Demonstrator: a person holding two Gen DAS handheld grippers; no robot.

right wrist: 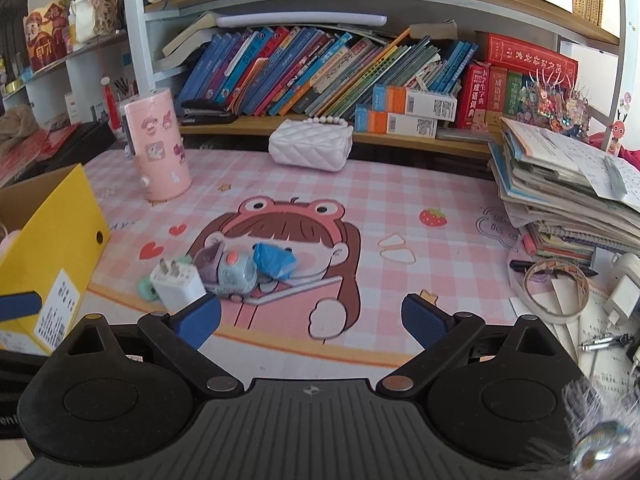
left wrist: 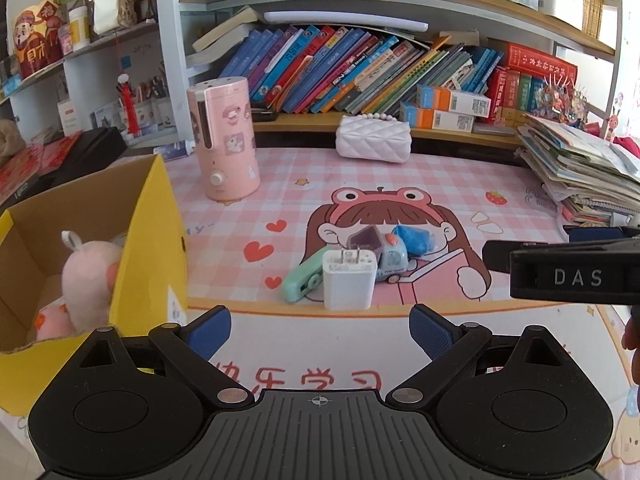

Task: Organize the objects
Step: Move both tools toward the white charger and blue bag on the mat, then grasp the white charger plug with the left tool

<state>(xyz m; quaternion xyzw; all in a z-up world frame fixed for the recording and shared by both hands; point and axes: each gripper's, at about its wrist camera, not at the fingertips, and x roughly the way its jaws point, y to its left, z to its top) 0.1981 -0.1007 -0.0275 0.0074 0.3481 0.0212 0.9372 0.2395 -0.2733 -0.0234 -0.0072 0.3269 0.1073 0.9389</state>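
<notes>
Yellow box [left wrist: 148,240] sits left with plush toys inside, and mid-mat the white charger [left wrist: 349,280] looks light, hard and slick, so grab its flat sides; both claws, left gripper [left wrist: 320,332] and right gripper [right wrist: 311,320], gape wide, empty.

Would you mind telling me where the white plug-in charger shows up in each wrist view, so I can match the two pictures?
Left wrist view: the white charger stands low in the centre, just ahead of the open left gripper.
Right wrist view: it lies lower left, beside the left finger of the open right gripper.
Shared landmark: the toy car right behind it in both views.
</notes>
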